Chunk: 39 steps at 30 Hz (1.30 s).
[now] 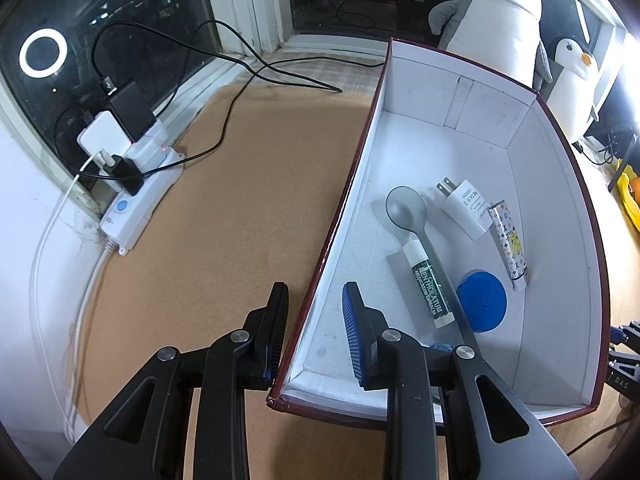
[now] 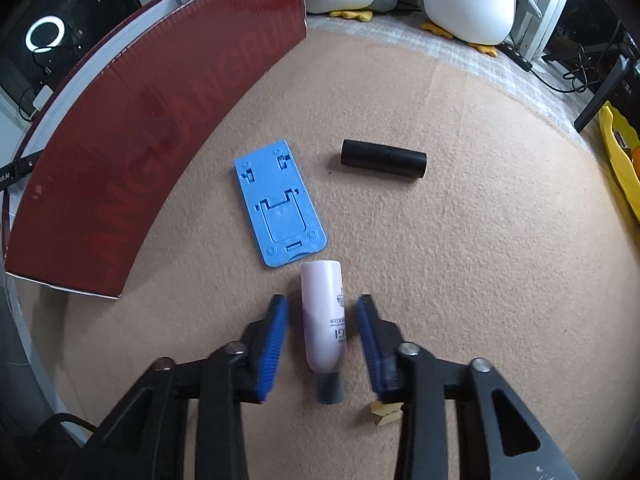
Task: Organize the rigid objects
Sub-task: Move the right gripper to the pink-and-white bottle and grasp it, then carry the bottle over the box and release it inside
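The box (image 1: 452,128) already holds a spoon (image 1: 405,209), a plug (image 1: 466,210), a green stick (image 1: 429,285), a blue lid (image 1: 482,301) and a patterned tube (image 1: 509,245). The left tool (image 1: 315,324) is spread around the box's left wall, not pinching it.

Three things still lie on the counter (image 2: 460,240). The right tool (image 2: 323,340) is spread around the pink bottle (image 2: 322,320), not squeezing it. The blue stand (image 2: 279,202) and black tube (image 2: 383,158) wait farther away.

Home room, by a dark window (image 1: 120,20). Evidence: plush penguins (image 1: 500,12) on the sill, carpeted floor (image 2: 440,240), power strip (image 1: 136,200) crowded with chargers, ring light (image 1: 43,53) reflected in glass.
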Each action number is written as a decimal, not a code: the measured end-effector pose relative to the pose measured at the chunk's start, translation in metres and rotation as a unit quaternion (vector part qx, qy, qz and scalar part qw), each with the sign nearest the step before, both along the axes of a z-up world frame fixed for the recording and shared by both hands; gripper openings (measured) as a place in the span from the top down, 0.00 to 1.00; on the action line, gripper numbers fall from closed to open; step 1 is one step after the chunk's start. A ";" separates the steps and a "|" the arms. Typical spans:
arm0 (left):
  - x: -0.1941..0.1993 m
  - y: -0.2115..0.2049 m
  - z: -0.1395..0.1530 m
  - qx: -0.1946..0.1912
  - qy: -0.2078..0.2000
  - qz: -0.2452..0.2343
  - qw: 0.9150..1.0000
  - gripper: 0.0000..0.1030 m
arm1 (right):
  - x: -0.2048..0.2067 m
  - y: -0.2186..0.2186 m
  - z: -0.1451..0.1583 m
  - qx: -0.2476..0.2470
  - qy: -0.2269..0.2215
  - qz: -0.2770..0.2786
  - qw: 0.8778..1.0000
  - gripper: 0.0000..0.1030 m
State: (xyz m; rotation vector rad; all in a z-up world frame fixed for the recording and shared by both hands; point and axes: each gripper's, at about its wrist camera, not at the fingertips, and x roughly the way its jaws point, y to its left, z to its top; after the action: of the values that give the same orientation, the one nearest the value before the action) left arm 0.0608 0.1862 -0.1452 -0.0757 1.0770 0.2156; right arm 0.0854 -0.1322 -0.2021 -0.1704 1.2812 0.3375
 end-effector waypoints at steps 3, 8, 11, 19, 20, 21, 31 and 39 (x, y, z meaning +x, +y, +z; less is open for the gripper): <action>0.001 -0.001 -0.001 0.001 0.001 0.000 1.000 0.74 | -0.002 -0.005 0.000 0.003 0.001 -0.004 1.000 0.82; 0.002 -0.002 -0.001 0.001 0.001 -0.001 1.000 0.74 | -0.008 -0.012 0.001 0.008 0.000 -0.012 1.000 0.82; 0.002 -0.002 -0.002 0.001 0.001 -0.001 1.000 0.74 | -0.011 -0.015 0.005 0.016 -0.003 -0.021 1.000 0.82; 0.001 -0.001 -0.001 -0.006 -0.003 -0.001 1.000 0.74 | -0.019 -0.005 0.049 0.044 -0.047 -0.016 0.998 0.82; 0.001 0.000 -0.001 -0.007 -0.004 -0.002 1.000 0.74 | -0.019 0.000 0.057 0.049 -0.055 -0.012 0.997 0.82; 0.001 0.000 -0.001 -0.008 -0.004 -0.002 1.000 0.74 | -0.020 0.005 0.064 0.053 -0.061 -0.008 0.997 0.82; -0.006 0.007 0.004 -0.020 -0.017 -0.001 1.000 0.74 | -0.010 0.071 0.112 0.092 -0.098 0.048 0.990 0.82; -0.014 0.015 0.010 -0.027 -0.032 0.006 0.999 0.77 | -0.005 0.123 0.111 0.094 -0.094 0.084 0.987 0.82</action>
State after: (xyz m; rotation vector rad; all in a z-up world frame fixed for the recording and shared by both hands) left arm 0.0463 0.2013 -0.1354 -0.1376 1.0182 0.1938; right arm 0.0807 -0.0093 -0.0907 -0.1474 1.0436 0.5719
